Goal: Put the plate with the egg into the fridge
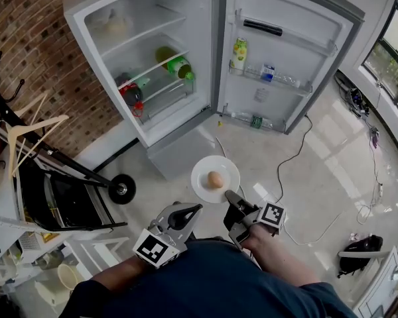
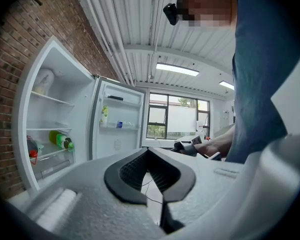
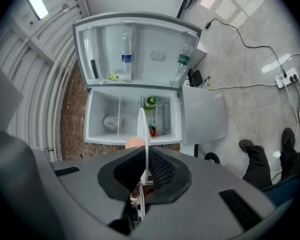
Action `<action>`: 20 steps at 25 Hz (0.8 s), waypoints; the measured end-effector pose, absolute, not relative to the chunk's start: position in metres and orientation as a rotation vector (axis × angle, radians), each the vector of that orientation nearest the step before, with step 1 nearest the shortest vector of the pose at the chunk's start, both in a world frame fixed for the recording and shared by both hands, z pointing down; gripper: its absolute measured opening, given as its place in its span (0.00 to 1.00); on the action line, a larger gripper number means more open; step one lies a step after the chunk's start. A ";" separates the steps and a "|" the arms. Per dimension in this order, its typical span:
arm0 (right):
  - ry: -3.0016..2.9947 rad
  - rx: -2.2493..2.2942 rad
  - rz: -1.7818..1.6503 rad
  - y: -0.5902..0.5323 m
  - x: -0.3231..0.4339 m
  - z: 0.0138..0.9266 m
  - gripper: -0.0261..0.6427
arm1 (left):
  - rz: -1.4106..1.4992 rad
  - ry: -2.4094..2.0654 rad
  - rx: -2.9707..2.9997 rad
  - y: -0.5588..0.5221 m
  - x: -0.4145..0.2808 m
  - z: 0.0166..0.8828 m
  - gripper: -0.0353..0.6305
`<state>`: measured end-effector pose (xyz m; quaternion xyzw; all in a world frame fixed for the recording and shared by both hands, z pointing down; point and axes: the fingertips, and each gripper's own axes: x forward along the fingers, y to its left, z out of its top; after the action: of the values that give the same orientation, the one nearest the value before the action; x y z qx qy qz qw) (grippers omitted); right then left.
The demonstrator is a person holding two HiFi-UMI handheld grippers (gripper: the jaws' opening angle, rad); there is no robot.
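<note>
A white plate (image 1: 202, 171) with a brown egg (image 1: 214, 179) on it hangs above the floor in front of the open fridge (image 1: 76, 18). My right gripper (image 1: 229, 195) is shut on the plate's near rim. In the right gripper view the plate (image 3: 142, 126) shows edge-on between the pads, with the egg (image 3: 134, 142) just to its left and the fridge (image 3: 102, 139) beyond. My left gripper (image 1: 194, 209) hovers beside the plate on the left without touching it. Its jaws (image 2: 148, 150) meet at the tips with nothing between them.
The fridge door (image 1: 285, 58) stands wide open on the right, with bottles on its shelves. A green bottle (image 1: 179, 65) and a red item (image 1: 131, 95) lie on the inner shelves. Wooden hangers (image 1: 26, 134) and a wheeled rack (image 1: 121, 189) stand at the left. Cables (image 1: 292, 158) cross the floor.
</note>
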<state>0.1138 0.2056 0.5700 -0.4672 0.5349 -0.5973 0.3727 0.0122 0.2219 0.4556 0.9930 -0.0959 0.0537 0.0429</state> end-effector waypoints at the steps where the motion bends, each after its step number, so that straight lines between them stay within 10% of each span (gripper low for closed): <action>1: 1.377 -1.199 -1.532 0.199 0.113 0.570 0.07 | 0.154 -0.302 3.034 0.215 0.012 0.456 0.06; 20: 1.356 -1.265 -1.462 -0.032 0.120 0.544 0.07 | 0.057 -0.171 3.057 -0.029 0.018 0.440 0.06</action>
<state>0.1197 -0.0319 0.5436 -0.4954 0.5311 -0.5725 0.3805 0.0183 -0.0286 0.4402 0.9975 -0.0557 0.0188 0.0397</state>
